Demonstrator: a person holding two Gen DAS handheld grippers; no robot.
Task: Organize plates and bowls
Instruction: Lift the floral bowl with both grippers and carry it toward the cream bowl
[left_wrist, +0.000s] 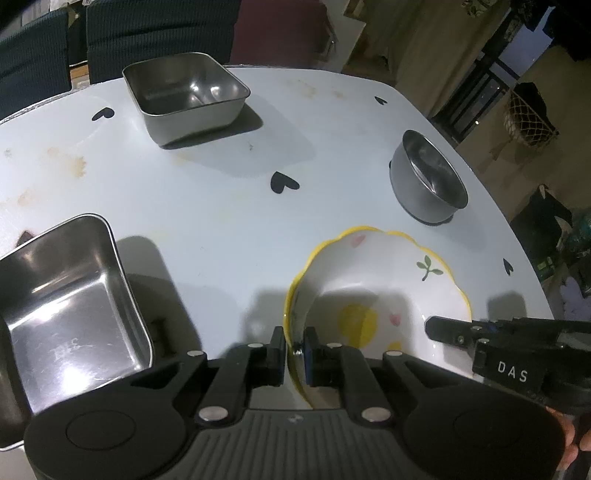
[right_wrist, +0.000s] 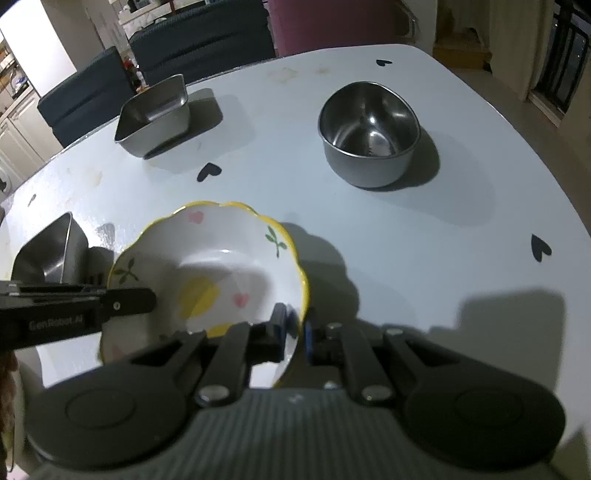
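Observation:
A white ceramic bowl with a yellow scalloped rim (left_wrist: 373, 291) (right_wrist: 221, 269) is held between both grippers above the white table. My left gripper (left_wrist: 294, 341) is shut on its left rim. My right gripper (right_wrist: 295, 325) is shut on its right rim. The right gripper's finger shows in the left wrist view (left_wrist: 458, 332), and the left gripper's finger shows in the right wrist view (right_wrist: 125, 299). A round steel bowl (left_wrist: 428, 177) (right_wrist: 369, 133) stands at the right. A square steel tray (left_wrist: 188, 96) (right_wrist: 155, 114) stands at the back. Another square steel tray (left_wrist: 62, 306) (right_wrist: 51, 251) is near left.
The white table (left_wrist: 221, 206) (right_wrist: 406, 251) carries black heart marks and some stains. Dark chairs (left_wrist: 159, 33) (right_wrist: 199, 40) stand behind the far edge. The table's right edge drops off near the round bowl.

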